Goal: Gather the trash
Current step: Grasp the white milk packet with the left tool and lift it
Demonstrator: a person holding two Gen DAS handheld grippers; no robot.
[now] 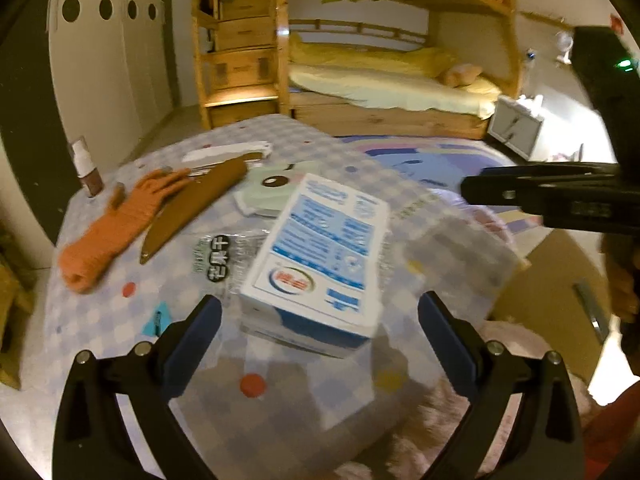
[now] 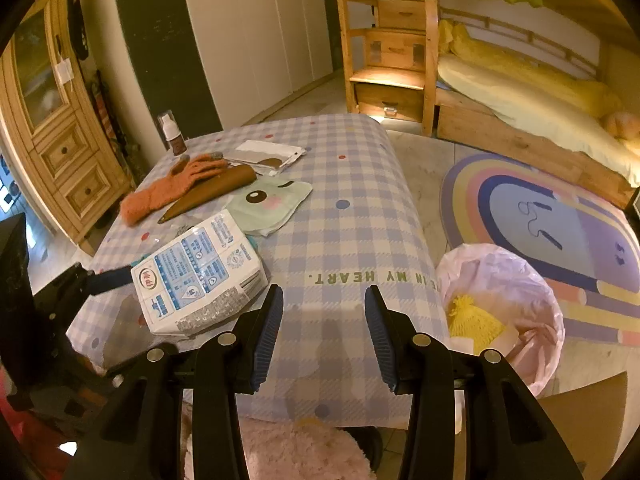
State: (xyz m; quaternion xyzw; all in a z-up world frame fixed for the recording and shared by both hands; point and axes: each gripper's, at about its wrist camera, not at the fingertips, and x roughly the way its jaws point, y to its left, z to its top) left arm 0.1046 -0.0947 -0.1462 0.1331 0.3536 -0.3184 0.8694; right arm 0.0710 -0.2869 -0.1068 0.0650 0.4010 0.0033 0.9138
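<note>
The left tool (image 1: 320, 316) stands spread to its widest, its two blue pads on either side of the near end of a white and blue package (image 1: 320, 256), close to it but not pressing on it, so nothing is pinched yet; that wide stance reads as a fit for the package's broad end. The package, which I take to be the piece of trash in hand, lies on the checked surface (image 2: 344, 216) near its front left corner, resting partly on a clear crinkled wrapper (image 1: 224, 256). The right tool (image 2: 324, 332) hangs half spread over a bare stretch of cloth at the front edge, holding nothing, probably kept out of the way while the left one works. Just beyond that edge, on the floor to the right, stands a bin lined with a pink bag (image 2: 516, 280) that already holds something yellow and knitted (image 2: 472, 320), a handy drop for whatever comes off the surface. Further back lie an orange glove (image 2: 176, 188), a brown pointed piece (image 2: 212, 192), a pale green pouch with a cartoon face (image 2: 268, 204) and a small pump bottle (image 2: 172, 132), which look like belongings rather than rubbish. As for writing: the cloth carries "IN MY HEART." in green capitals, upside down from this side; the package bears a round red and blue emblem and panels of small blue print too fine to read; the clear wrapper shows bold Chinese characters in black circles, blurred in the left view.
</note>
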